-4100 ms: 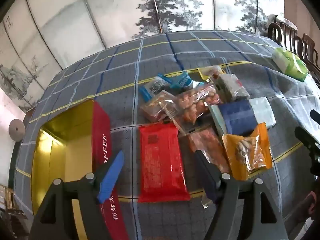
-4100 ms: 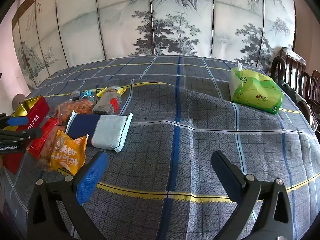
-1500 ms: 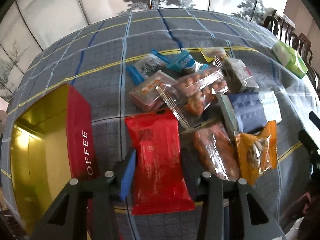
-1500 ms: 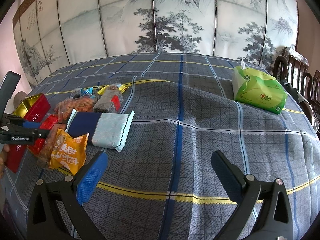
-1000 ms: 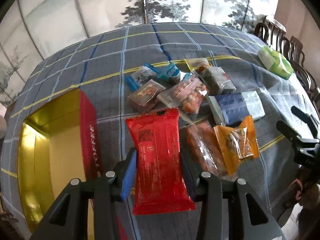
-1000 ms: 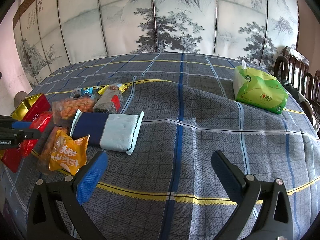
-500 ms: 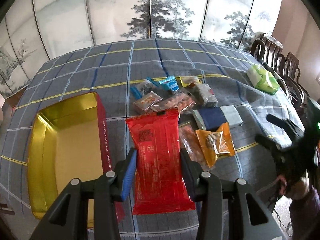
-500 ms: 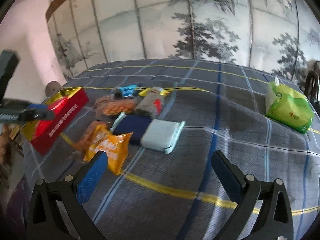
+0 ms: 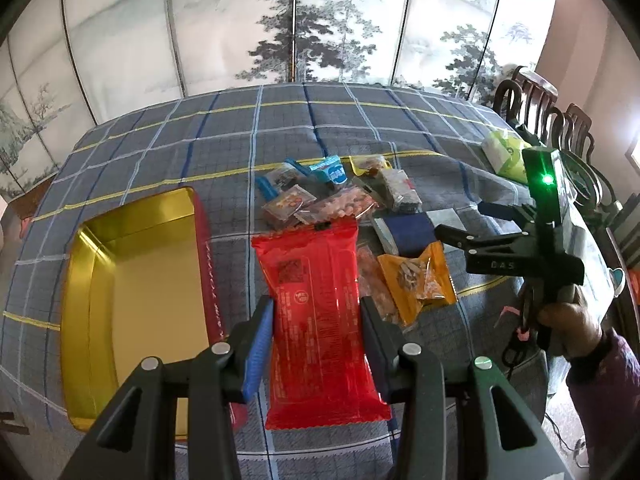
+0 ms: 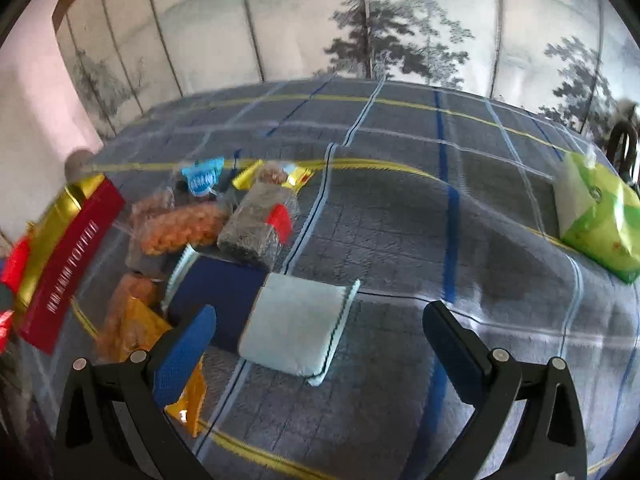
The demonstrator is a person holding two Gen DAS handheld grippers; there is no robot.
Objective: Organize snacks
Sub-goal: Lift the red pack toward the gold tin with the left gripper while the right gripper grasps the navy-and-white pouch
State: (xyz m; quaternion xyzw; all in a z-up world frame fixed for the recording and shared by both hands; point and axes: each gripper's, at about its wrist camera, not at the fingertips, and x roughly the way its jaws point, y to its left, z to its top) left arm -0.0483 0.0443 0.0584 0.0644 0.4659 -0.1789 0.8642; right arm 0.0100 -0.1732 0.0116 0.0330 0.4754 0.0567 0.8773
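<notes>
Above the checked surface (image 9: 360, 128), my left tongs (image 9: 316, 320) are clamped on the long red snack packet (image 9: 316, 300), pads pressing its two long edges, the packet lifted clear of the cloth and hanging lengthwise away from me. The gold-lined red tin (image 9: 132, 280) sits open just to the left of the packet, with nothing in it that I can see. The pile of other snacks lies beyond and to the right: the orange bag (image 9: 416, 280), the navy-and-pale pouch (image 10: 280, 316), clear bags of nuts (image 9: 340, 206), a small blue packet (image 9: 330, 170).

My right tongs (image 10: 320, 344) stand wide apart with nothing between them, hovering over the navy-and-pale pouch; the view there is smeared.

I judge this the carry step for the first packet. Next I need to swing the left tongs sideways over the tin, lower until the packet lies inside its walls, then part the pads. The packet looks nearly as long as the tin, so I should line it up with the tin's long side.
</notes>
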